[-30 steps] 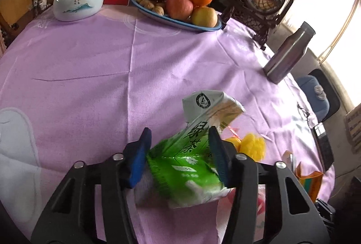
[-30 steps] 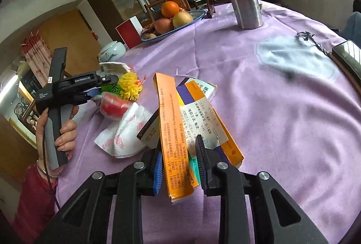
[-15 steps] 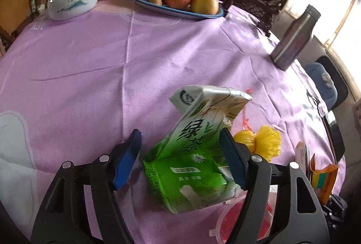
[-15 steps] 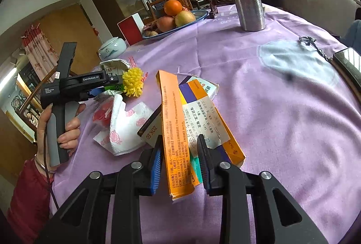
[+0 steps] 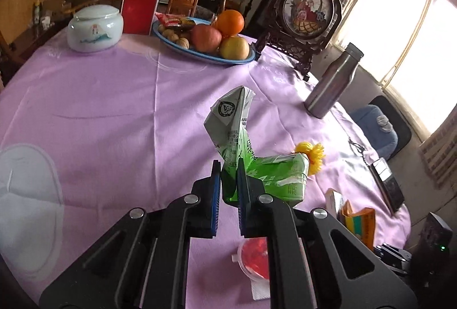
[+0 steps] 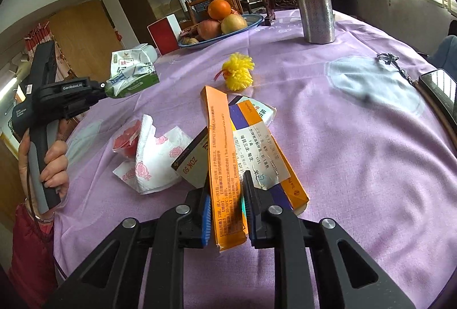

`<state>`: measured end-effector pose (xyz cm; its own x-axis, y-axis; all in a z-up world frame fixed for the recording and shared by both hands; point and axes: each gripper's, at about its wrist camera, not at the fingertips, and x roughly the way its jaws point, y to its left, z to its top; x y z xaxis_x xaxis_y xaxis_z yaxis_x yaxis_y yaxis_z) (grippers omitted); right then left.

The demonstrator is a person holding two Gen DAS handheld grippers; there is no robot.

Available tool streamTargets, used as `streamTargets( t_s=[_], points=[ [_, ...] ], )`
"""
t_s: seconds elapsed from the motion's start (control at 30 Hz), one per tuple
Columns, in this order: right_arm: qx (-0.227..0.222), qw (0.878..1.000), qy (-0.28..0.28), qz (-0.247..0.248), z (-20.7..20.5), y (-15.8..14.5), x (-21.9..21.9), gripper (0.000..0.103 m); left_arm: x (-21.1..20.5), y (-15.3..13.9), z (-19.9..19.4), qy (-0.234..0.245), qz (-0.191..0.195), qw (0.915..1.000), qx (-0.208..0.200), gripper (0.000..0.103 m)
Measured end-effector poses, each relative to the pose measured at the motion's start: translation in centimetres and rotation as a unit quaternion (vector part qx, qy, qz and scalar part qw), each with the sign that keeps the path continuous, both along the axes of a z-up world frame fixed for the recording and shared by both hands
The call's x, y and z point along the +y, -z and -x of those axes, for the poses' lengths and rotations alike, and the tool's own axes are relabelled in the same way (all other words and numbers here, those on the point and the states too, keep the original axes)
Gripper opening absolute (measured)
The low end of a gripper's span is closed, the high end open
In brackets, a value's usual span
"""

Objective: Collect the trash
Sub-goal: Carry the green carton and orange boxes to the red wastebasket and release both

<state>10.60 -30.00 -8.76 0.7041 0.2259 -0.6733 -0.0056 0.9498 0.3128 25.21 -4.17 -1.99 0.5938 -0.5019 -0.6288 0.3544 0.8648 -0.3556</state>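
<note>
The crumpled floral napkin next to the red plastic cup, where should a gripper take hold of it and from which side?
Probably the raised fold of the floral napkin, which stands up as a ridge beside the red plastic cup. Come from above with the jaws across that ridge: the rest lies flat on the purple tablecloth, and the orange carton crowds its other edge.
</note>
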Motion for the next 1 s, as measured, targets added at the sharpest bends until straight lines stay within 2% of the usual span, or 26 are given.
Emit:
streamTargets(
  t_s=[0.2,0.37,0.53,0.77,1.0],
  points=[
    [-0.03,0.999,0.022,0.009,0.8,-0.6,-0.2,0.015,1.5,-1.0,3.6,-0.002,0.037,0.9988,-0.032,0.012],
    [-0.06,0.998,0.017,-0.003,2.8,-2.1,-0.5,0.015,2.5,-0.8,8.0,-0.004,0.027,0.999,-0.036,0.012],
    [-0.086,0.996,0.018,-0.014,6.0,-3.9,-1.3,0.015,2.4,-2.3,12.2,0.005,0.032,0.998,-0.054,0.012],
    [-0.116,0.992,0.051,-0.017,13.0,-5.5,-4.6,0.015,-1.9,-4.3,18.1,0.052,0.014,0.9955,-0.078,0.012],
    [-0.122,0.986,0.11,-0.006,21.2,-5.0,-9.7,0.015,-8.2,-4.7,23.2,0.12,0.014,0.9887,-0.089,0.012]
  ],
)
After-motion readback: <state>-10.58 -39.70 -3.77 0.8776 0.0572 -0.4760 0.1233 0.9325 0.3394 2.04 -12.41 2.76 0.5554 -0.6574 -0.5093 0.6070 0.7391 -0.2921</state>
